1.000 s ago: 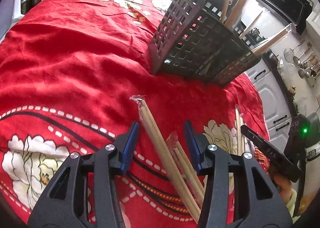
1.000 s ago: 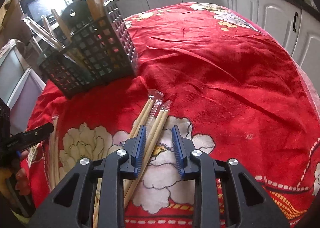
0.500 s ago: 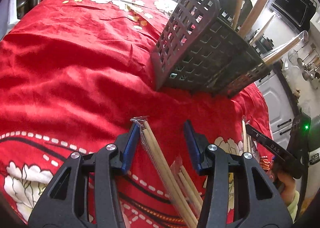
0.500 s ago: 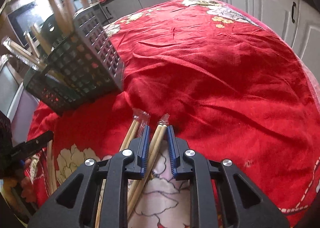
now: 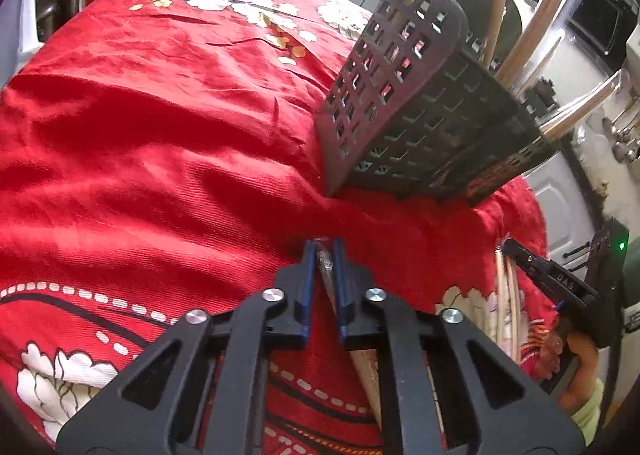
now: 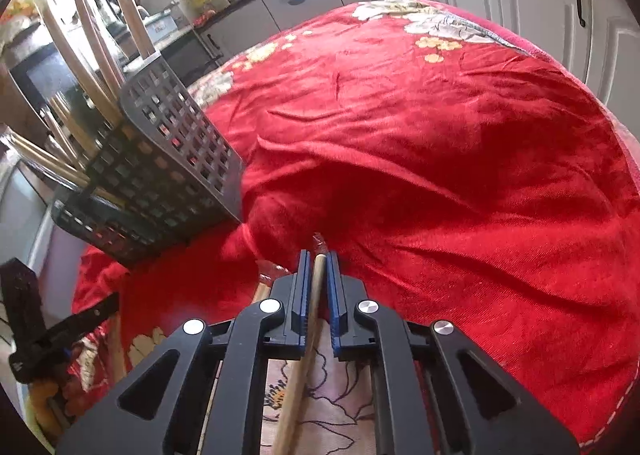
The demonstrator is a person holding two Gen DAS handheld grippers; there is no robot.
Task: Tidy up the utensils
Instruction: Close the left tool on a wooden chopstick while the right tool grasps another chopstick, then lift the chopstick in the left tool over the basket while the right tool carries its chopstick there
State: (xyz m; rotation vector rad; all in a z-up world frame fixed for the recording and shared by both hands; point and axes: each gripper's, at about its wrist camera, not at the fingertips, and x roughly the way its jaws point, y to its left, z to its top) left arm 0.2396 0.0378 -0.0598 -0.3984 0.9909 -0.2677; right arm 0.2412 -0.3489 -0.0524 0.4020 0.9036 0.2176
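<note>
My left gripper [image 5: 323,252] is closing its jaws, and its blue pads press on the tip of a plastic-wrapped pair of wooden chopsticks [image 5: 362,369] lying on the red cloth. My right gripper [image 6: 317,255] is likewise closing, its pads pressing on another wooden pair [image 6: 298,387]. A dark grey slotted utensil basket [image 5: 404,123] [image 6: 168,159] stands just beyond both grippers. Several wrapped chopsticks [image 5: 532,39] [image 6: 92,51] lean out of it. In the left wrist view the right gripper [image 5: 520,255] shows at the right edge.
A red flowered tablecloth [image 5: 160,135] [image 6: 440,135] covers the round table. One more wrapped pair [image 5: 505,287] lies by the right edge of the cloth. White kitchen cabinets [image 6: 540,7] stand behind the table, and a black oven [image 5: 596,19] sits past the basket.
Both grippers slid forward along their chopstick pairs towards the basket and closed on the wrapped tips. The left jaws were wide half a second ago and now pinch the pair.
</note>
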